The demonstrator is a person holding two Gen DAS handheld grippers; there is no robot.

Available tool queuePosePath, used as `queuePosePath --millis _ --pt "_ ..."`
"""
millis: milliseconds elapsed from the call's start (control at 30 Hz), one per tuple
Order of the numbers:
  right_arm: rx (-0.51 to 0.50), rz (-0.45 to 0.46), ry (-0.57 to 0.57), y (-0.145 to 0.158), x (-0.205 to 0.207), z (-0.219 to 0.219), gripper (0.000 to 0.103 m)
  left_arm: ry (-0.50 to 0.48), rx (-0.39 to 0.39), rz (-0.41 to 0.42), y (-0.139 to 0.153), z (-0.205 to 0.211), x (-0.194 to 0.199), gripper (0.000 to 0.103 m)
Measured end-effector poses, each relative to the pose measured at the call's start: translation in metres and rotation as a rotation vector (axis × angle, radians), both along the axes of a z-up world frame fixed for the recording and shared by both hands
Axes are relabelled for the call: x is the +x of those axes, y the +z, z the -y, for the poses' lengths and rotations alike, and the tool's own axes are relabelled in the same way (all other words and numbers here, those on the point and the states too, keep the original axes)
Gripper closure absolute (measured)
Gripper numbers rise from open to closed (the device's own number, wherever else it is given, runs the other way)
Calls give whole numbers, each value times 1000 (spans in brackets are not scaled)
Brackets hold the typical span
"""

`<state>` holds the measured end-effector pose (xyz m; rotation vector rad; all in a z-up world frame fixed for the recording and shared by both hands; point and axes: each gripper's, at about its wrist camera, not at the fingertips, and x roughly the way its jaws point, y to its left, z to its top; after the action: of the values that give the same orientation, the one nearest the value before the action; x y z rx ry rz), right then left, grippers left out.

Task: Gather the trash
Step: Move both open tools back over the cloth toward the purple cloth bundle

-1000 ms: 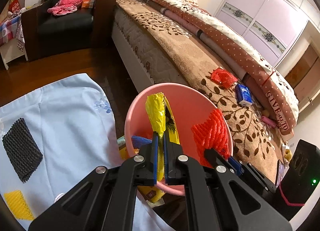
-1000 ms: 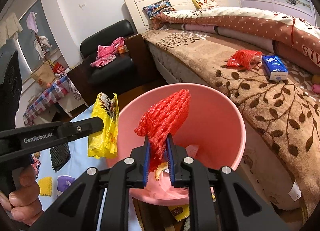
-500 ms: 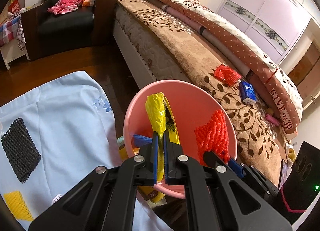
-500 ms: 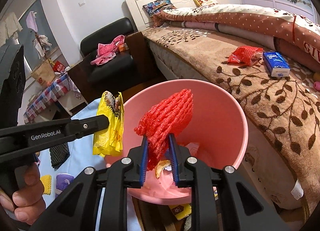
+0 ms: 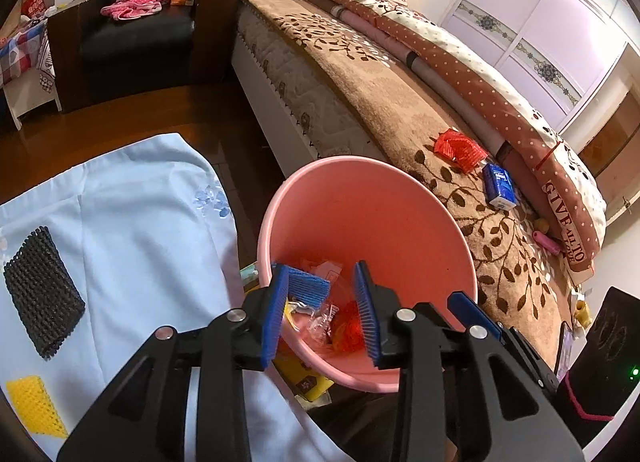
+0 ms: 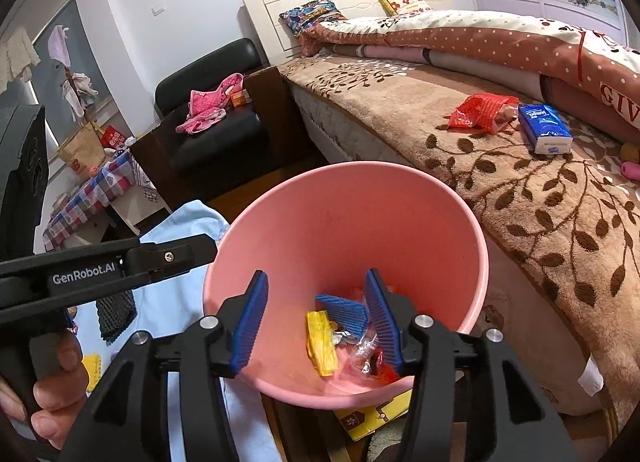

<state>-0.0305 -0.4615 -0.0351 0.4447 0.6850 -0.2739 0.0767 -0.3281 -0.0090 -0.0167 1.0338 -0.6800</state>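
Both grippers are held over the pink bucket (image 6: pixel 472 262), tilted downward toward its inside. The left gripper (image 5: pixel 320 310) is seen with its blue pads parted and nothing between them; its jaws have just been opening. The right gripper (image 6: pixel 316 318) is likewise spread above the bucket's near rim, its jaws having just been opening, with no item pinched. In the right wrist view the left gripper's black body is seen reaching in from the left of the bucket, gripped at its handle by a hand (image 6: pixel 52 394) whose fingers are curled round it.

The trash is lying at the bottom of the bucket: a yellow wrapper (image 6: pixel 322 342), a red foam net (image 5: pixel 348 332), a blue piece (image 6: pixel 344 310) and clear crinkled plastic (image 6: pixel 364 350).

Left of the bucket, a light blue cloth (image 5: pixel 132 230) is spread, bearing a black net (image 5: pixel 42 290) and a yellow net (image 5: pixel 34 406). Beyond the bucket, on the bed's brown leaf-patterned blanket (image 5: pixel 380 102), a red bag (image 5: pixel 458 144) and a blue tissue pack (image 5: pixel 498 184) are lying just beside one another.
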Motion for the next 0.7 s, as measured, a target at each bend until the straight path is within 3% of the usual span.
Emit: queuePosePath --millis 700 --pt "-4 30 2 9 -7 -2 48 68 4 6 9 -36 1 69"
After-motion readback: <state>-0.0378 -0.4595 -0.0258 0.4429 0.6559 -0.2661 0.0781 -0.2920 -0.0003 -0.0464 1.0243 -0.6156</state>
